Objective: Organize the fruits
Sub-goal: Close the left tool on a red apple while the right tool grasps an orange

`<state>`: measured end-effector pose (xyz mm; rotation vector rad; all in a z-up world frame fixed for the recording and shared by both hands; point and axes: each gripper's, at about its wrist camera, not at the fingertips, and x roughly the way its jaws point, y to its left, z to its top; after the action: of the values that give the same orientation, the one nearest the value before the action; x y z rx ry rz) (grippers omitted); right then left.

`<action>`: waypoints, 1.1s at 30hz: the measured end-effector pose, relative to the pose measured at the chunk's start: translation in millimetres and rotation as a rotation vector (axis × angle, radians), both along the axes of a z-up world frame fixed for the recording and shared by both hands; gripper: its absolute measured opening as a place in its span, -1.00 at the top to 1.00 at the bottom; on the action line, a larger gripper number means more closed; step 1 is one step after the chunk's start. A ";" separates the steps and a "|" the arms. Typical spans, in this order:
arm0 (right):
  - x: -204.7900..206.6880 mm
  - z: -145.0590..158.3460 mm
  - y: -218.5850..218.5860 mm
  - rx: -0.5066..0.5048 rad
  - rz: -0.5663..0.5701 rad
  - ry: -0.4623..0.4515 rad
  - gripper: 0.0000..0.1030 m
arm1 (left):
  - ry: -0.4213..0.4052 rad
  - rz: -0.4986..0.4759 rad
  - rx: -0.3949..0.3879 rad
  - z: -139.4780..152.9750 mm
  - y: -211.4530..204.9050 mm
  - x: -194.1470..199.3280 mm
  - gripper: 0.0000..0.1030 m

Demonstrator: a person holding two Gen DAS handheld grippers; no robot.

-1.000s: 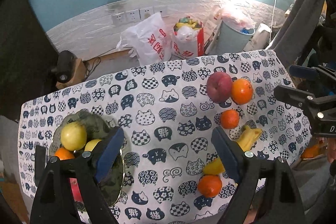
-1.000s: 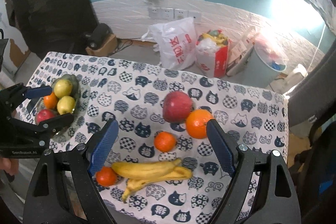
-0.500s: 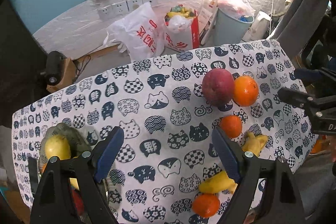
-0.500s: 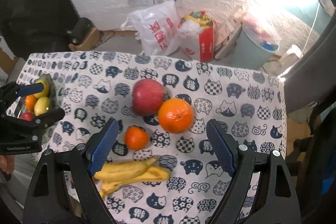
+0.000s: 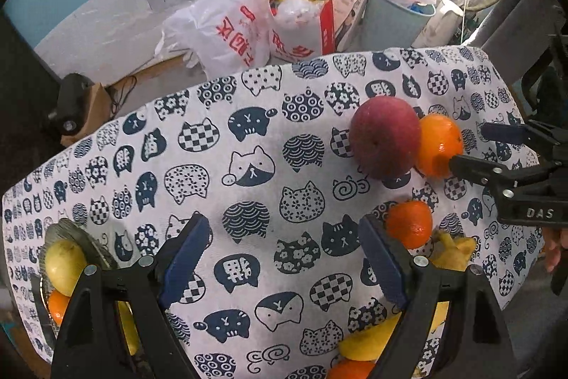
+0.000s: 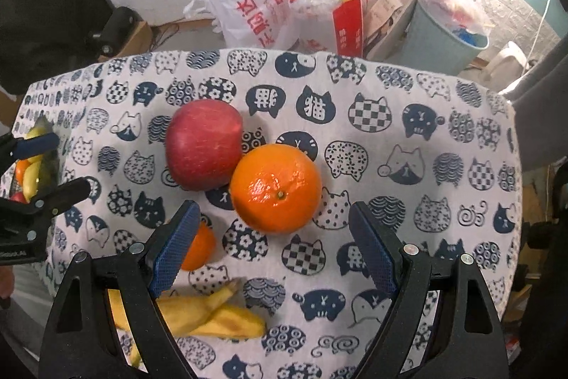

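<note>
A red apple and a large orange touch each other on the cat-print tablecloth. My right gripper is open and empty, just short of the large orange. A small orange and bananas lie by its left finger. In the left wrist view the apple, large orange, small orange and bananas lie to the right. My left gripper is open and empty over bare cloth. A dish with a yellow fruit sits at lower left.
Beyond the table's far edge stand a white plastic bag, a red bag of rubbish and a grey bin. Another small orange lies at the near edge. The right gripper shows at the left view's right side.
Both grippers have moved forward and lower over the table. The right one has closed in on the apple and large orange. The dish has slid toward the left view's edge.
</note>
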<state>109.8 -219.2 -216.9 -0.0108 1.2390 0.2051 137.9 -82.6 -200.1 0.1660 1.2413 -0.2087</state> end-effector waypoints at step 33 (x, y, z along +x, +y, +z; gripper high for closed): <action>-8.8 -5.5 -58.5 0.006 -0.151 0.007 -0.34 | 0.055 -0.017 -0.156 -13.2 -57.3 34.2 -0.69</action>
<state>101.0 -277.7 -222.4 0.0886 1.2406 0.0774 172.1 -139.9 -213.3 0.0363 1.2728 -0.3258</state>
